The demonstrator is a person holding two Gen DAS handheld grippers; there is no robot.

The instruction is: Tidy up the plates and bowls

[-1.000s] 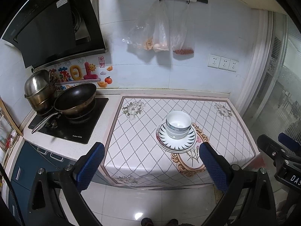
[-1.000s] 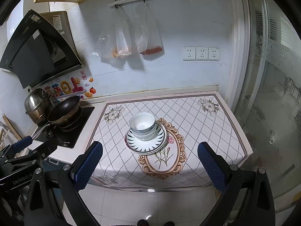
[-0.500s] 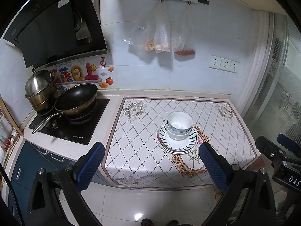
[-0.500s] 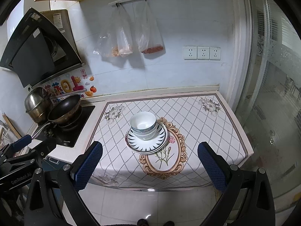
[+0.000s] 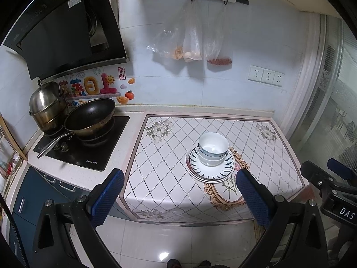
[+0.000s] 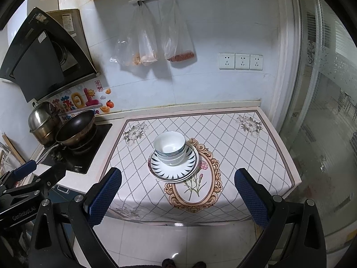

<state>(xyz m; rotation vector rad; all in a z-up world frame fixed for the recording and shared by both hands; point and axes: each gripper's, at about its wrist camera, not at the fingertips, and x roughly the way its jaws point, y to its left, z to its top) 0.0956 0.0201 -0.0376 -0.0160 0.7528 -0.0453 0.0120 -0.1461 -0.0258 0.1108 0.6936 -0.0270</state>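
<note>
Viewed left to right, the scene opens at the stove, where one steel pot (image 5: pixel 48 107) and one dark wok (image 5: pixel 90 117) sit on the black cooktop (image 5: pixel 89 151), well apart from the task's things. Next comes the patterned counter mat (image 5: pixel 174 151), and on it, near its middle, the single stack: bowls (image 5: pixel 213 148) nested upright on plates (image 5: pixel 210 169). Two bowls can be counted from the rims in both views; two plates show, a black-patterned one on top and a red-edged rim beneath it, though a further plate cannot be ruled out. Three clear bags (image 6: pixel 154 42) hang from the wall rail above, and three sockets (image 6: pixel 241 61) lie to their right.

Compared with the pictures a second earlier, the stack sits slightly lower and farther right in the left wrist view and hardly shifts in the right wrist view; the crockery itself has not moved, so the change is only a small drift of the cameras. This suggests the sorting has not begun, or that the pile is already gathered; which cannot be decided.

Both tools hang off the counter's front edge, above the floor. The left gripper (image 5: pixel 178 196) has its jaws spread wide and empty; the right gripper (image 6: pixel 178 195) likewise stands wide apart, holding nothing.
</note>
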